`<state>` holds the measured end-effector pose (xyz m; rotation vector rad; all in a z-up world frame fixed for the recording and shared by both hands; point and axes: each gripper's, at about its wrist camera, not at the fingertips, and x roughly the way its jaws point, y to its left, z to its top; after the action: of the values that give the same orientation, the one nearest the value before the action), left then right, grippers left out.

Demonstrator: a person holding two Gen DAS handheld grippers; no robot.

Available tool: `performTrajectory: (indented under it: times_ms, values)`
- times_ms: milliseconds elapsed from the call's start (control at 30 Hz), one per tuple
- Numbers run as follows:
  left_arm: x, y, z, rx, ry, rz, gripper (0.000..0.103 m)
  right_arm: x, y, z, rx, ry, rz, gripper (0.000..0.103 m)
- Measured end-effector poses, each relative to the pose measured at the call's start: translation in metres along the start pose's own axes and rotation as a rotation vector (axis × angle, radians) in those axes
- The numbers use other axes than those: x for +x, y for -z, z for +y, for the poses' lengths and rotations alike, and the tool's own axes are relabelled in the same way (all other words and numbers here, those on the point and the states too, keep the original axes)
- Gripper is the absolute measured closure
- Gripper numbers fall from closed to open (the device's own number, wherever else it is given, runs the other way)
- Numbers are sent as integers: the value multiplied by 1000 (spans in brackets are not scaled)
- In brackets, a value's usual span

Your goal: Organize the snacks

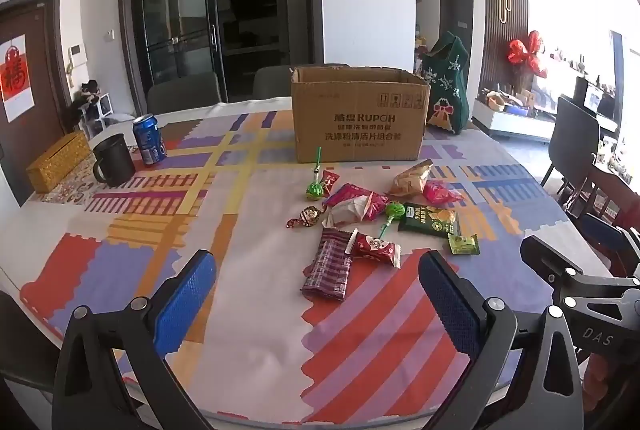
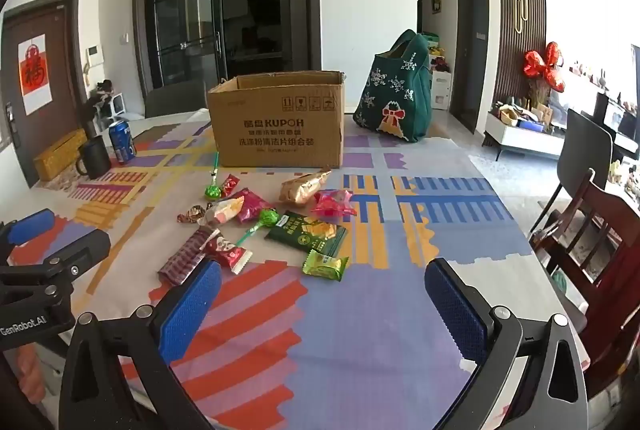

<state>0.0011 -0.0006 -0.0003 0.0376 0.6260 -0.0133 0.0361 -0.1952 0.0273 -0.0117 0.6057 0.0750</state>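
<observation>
left tool (image 1: 317, 294): spread as wide as it goes, nothing between the blue pads; it hangs above the near edge of the surface (image 1: 248, 342), angled down toward the pile, which suits a first reach.
right tool (image 2: 323, 294): equally wide and empty, just beside the left one, with only bare cloth between its pads.
purple striped wrapper (image 1: 329, 264): nearest snack, at 12 o'clock from the left tool, lying flat and lengthwise, likely the easiest first pick.
red candy pack (image 1: 374, 248): touching the purple wrapper's far end, at 1 o'clock.
small green packet (image 2: 326, 264): at 12 o'clock from the right tool, apart from the rest, so probably that tool's natural target.
dark green chip bag (image 2: 308, 232): just beyond the small packet, with a green lollipop (image 2: 264, 220) leaning against its left side.
snack pile: loose and overlapping mid-surface, nothing sorted yet by the look of it.
cardboard box (image 1: 358, 114): open-topped at 12 o'clock behind the pile, seemingly the place the snacks go.
blue can (image 1: 149, 139) and black mug (image 1: 114, 160): far at 10 o'clock, well apart from the snacks.
green felt bag (image 2: 394, 98): beyond the box at 1 o'clock.
</observation>
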Motion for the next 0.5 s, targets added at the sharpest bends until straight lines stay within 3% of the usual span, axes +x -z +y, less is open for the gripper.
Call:
performTrajectory:
  times_ms: [500]
  values:
    - [-12,-2,-3,-1,-7,-29,0,0,-2,-1,-2,1,-5,1]
